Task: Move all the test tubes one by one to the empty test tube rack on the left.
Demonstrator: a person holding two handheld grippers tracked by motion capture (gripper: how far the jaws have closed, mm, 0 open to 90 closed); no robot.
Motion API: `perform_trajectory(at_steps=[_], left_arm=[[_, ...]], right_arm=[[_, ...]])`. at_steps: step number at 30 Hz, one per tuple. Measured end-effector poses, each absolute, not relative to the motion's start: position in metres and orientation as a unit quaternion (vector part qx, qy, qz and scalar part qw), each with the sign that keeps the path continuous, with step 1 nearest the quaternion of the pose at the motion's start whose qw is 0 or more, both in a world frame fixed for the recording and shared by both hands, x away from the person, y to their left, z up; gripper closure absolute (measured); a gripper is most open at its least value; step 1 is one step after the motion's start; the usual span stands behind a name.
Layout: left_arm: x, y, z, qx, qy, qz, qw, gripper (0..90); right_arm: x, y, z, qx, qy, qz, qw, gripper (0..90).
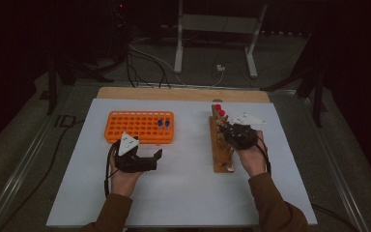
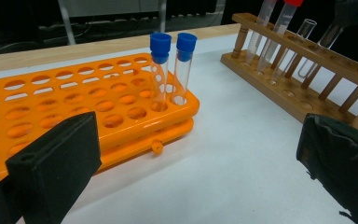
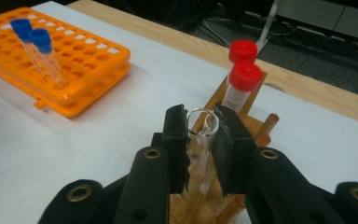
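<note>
Fingers (image 3: 200, 140) of the right gripper (image 1: 239, 135) clamped on an uncapped glass tube (image 3: 202, 135) standing in the wooden rack (image 1: 218, 150); left gripper (image 1: 137, 157) spread wide with nothing between its fingers (image 2: 51, 163), resting low on the tabletop (image 1: 183, 188) just in front of the orange rack (image 1: 140, 126).

Seen from the high view: white tabletop, orange rack at left, wooden rack lying lengthwise at right, both well apart with a broad bare strip between them and more bare surface toward the near edge. Wooden rack set nearer the right edge, orange rack well inside the left edge.

Shown in the right gripper view but too small from above: the open rim of the held tube pinched between the pads, and two red-capped tubes (image 3: 243, 77) just beyond it in the same rack.

Shown in the left gripper view: two blue-capped tubes (image 2: 172, 70) upright side by side at a corner of the orange rack, other holes vacant; a further uncapped tube (image 2: 305, 46) in the wooden rack.
</note>
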State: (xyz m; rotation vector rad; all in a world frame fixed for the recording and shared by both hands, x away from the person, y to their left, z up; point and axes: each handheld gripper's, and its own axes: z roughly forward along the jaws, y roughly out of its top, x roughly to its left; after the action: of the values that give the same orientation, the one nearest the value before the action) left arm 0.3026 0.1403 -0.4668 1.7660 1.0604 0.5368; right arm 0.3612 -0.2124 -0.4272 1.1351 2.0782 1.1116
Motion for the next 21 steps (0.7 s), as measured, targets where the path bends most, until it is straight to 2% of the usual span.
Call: perform_trajectory(at_steps=[15, 21], left_arm=[[0.303, 0.129, -0.462, 0.733, 0.42, 0.22, 0.488, 0.3], [0.305, 0.118, -0.456, 0.737, 0.406, 0.223, 0.492, 0.3]], right_arm=[[0.354, -0.214, -0.396, 0.403, 0.755, 0.449, 0.258, 76.6], [0.352, -0.208, -0.396, 0.395, 0.759, 0.453, 0.251, 76.6]])
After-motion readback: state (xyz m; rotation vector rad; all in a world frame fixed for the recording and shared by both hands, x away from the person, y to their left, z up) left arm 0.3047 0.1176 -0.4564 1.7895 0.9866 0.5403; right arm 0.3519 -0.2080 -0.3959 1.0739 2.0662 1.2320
